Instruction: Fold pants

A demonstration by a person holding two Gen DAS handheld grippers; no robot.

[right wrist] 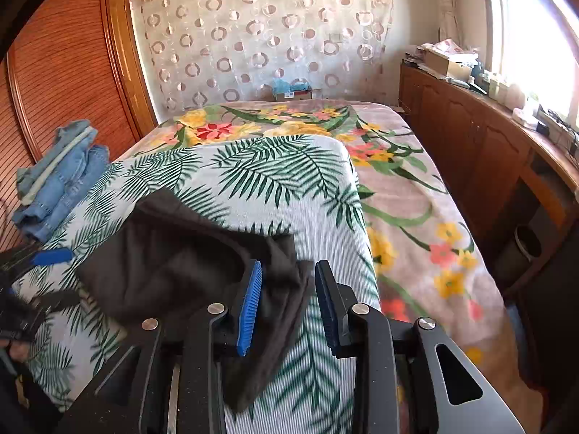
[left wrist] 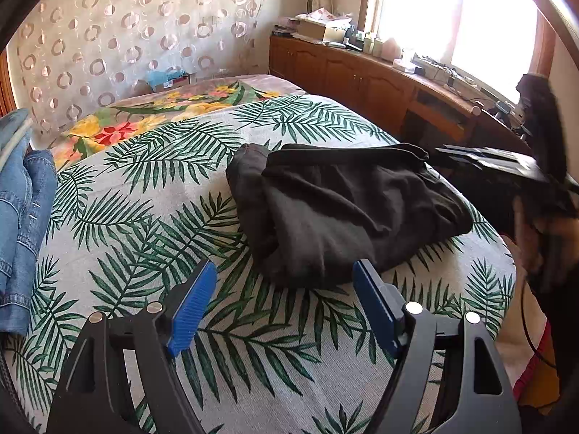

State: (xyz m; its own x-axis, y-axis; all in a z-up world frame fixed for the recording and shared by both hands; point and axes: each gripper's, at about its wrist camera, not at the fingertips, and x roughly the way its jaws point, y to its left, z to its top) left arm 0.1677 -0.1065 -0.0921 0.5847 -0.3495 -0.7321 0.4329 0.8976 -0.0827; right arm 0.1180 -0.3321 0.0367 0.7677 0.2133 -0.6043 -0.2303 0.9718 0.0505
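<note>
Blue-padded jaws of the right gripper (right wrist: 287, 302) stand parted around a hanging edge of the dark grey, soft cotton pants (right wrist: 173, 256), pads apparently clear of the cloth, probably letting a fold drop. Bundled and creased, the pants lie mid palm-leaf sheet on the bed (left wrist: 119, 195). Left gripper (left wrist: 284, 291) hovers near, open and empty. Folded blue denim jeans (left wrist: 21, 195) wait far left.

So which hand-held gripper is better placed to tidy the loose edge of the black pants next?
Probably the right hand-held gripper: a loose flap of the black pants already lies between its parted jaws. The left hand-held gripper is open, short of the bundle.
</note>
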